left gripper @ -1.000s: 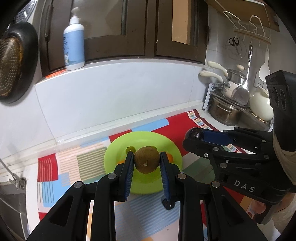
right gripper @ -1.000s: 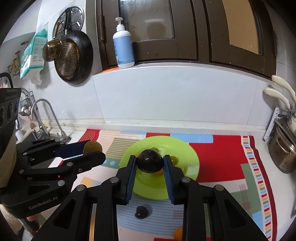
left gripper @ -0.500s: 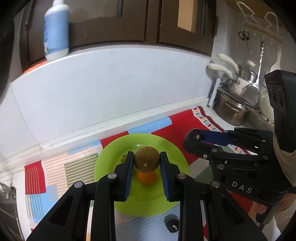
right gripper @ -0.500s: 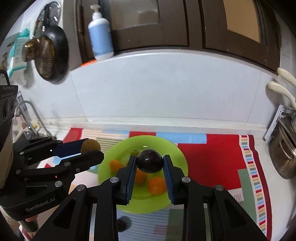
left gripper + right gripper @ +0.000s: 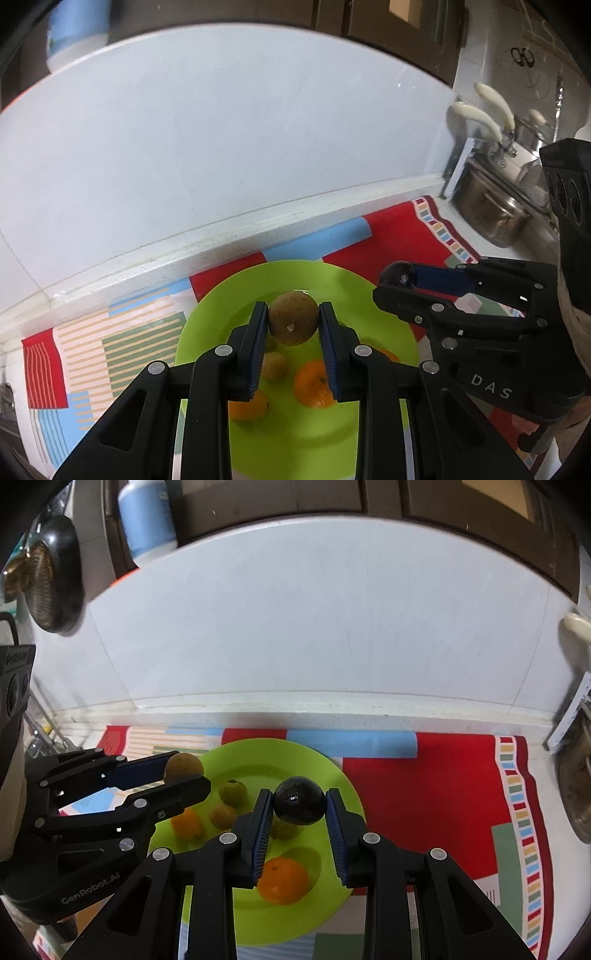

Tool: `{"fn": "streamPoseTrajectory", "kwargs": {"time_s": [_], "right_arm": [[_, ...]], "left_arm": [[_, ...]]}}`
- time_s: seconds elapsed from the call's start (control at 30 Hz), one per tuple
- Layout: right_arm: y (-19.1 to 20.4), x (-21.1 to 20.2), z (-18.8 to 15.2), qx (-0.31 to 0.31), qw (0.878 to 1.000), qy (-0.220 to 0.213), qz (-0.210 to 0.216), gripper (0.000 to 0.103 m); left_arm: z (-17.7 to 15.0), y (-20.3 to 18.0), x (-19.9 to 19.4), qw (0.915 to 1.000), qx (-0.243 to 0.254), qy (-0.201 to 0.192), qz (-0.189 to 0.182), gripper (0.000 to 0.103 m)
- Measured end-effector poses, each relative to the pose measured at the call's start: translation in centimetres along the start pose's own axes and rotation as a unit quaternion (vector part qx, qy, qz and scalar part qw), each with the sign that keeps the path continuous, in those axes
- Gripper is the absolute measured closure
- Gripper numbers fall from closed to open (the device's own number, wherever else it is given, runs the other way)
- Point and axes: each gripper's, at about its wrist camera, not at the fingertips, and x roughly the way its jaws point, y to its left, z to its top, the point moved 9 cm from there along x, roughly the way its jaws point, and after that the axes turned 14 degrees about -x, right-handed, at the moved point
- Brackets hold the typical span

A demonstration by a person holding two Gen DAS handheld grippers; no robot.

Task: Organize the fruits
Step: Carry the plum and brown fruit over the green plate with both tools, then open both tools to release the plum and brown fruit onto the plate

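My left gripper (image 5: 293,322) is shut on a brown round fruit (image 5: 293,322) and holds it above the green plate (image 5: 221,317). My right gripper (image 5: 299,801) is shut on a dark round fruit (image 5: 299,800), above the same plate (image 5: 332,775). The plate holds oranges (image 5: 282,879) (image 5: 314,384) and small yellow-green fruits (image 5: 232,792). The left gripper shows in the right wrist view (image 5: 183,771), the right gripper in the left wrist view (image 5: 397,277).
A colourful patchwork mat (image 5: 424,794) lies under the plate on the white counter. A white tiled wall (image 5: 314,627) stands behind. Metal pots (image 5: 491,214) and utensils are at the right. A pan (image 5: 51,576) and a blue bottle (image 5: 147,520) are up left.
Both grippers have moved forward over the plate, still holding their fruits. Oranges and small fruits on the plate now show beneath them.
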Motion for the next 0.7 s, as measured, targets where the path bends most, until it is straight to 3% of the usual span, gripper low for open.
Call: {"fn": "streamPoseTrajectory", "kwargs": {"time_s": [0.47, 0.7], "right_arm": [[-1.1, 3.8, -0.9, 0.017, 0.999, 0.03, 0.012, 0.073], [-1.7, 3.9, -1.2, 0.027, 0.999, 0.031, 0.013, 0.071]], "left_arm": [[-0.1, -0.3, 4.7, 0.9992, 0.014, 0.034, 0.012, 0.075], [-0.3, 0.0, 3.9, 0.9992, 0.015, 0.033, 0.015, 0.065]]}}
